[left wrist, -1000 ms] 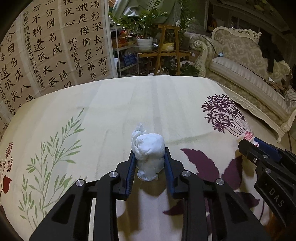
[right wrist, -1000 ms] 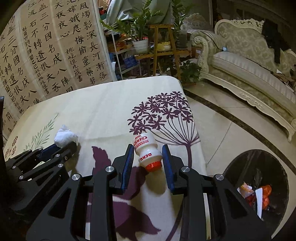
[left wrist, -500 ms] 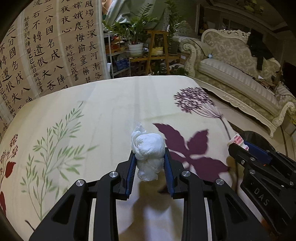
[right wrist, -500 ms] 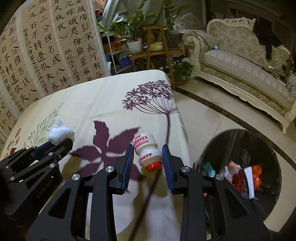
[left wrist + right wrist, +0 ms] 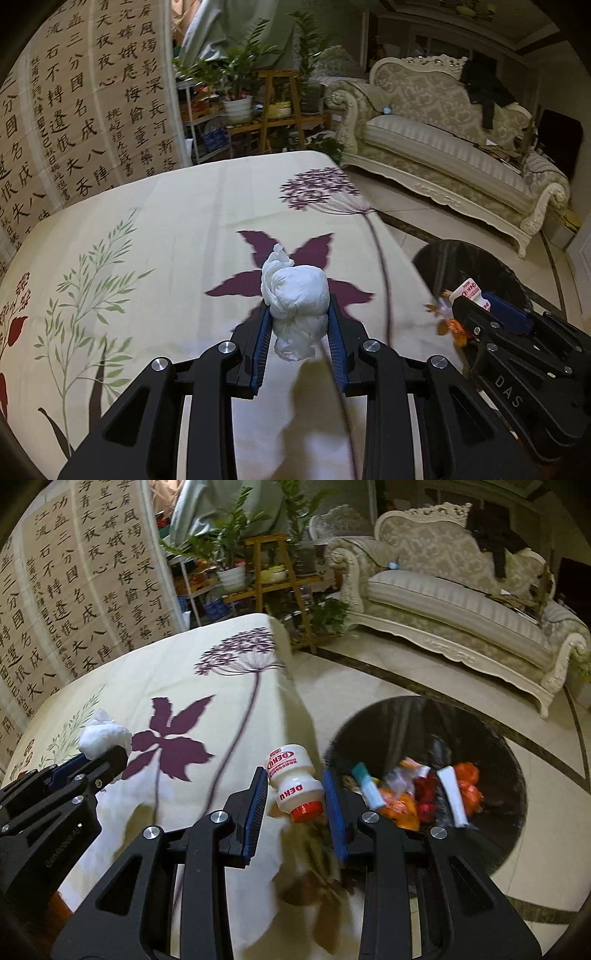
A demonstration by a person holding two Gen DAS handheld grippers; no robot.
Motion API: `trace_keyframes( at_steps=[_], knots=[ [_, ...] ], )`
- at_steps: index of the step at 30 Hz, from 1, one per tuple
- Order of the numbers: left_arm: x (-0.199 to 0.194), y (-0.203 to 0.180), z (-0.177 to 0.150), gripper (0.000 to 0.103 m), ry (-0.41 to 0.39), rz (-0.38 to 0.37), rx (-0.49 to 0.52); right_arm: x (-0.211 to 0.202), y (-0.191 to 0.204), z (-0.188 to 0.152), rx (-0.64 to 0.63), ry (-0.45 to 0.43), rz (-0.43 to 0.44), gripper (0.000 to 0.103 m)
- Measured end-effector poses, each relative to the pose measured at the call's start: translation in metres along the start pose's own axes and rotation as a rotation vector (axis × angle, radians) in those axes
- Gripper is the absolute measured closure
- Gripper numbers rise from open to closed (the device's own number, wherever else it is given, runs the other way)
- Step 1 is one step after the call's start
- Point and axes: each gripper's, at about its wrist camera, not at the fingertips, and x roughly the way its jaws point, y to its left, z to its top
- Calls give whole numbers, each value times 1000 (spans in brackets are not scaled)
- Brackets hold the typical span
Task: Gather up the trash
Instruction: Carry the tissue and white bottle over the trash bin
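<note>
Left gripper (image 5: 297, 325) is clamped on a crumpled white tissue wad (image 5: 295, 299), held in the air above the cream floral-print cloth (image 5: 166, 229) covering the desk. Wad bulges up above the blue pads, w/ a twisted tail at its top left.

Right gripper (image 5: 295, 797) is clamped on a small white plastic drink bottle w/ red cap and red lettering (image 5: 293, 784); cap end points toward the camera, base tilted away. Bottle hangs at the desk's right edge, just beside the round black trash bin (image 5: 513, 775) on the tiled floor. Bin already holds orange and red wrappers plus white and teal bits. Cream carved sofa (image 5: 461, 602) stands well behind.
</note>
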Motion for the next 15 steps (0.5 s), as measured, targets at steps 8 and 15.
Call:
trace_keyframes(
  at_steps=[8,15],
  knots=[
    [-2,-36,1,73,-11,-47,50,-13,-38,-3,50,-28,-66,73],
    [4,-64,7,73,-17,-81,91,-17,-73,-4,98,-40,-130,73]
  ],
)
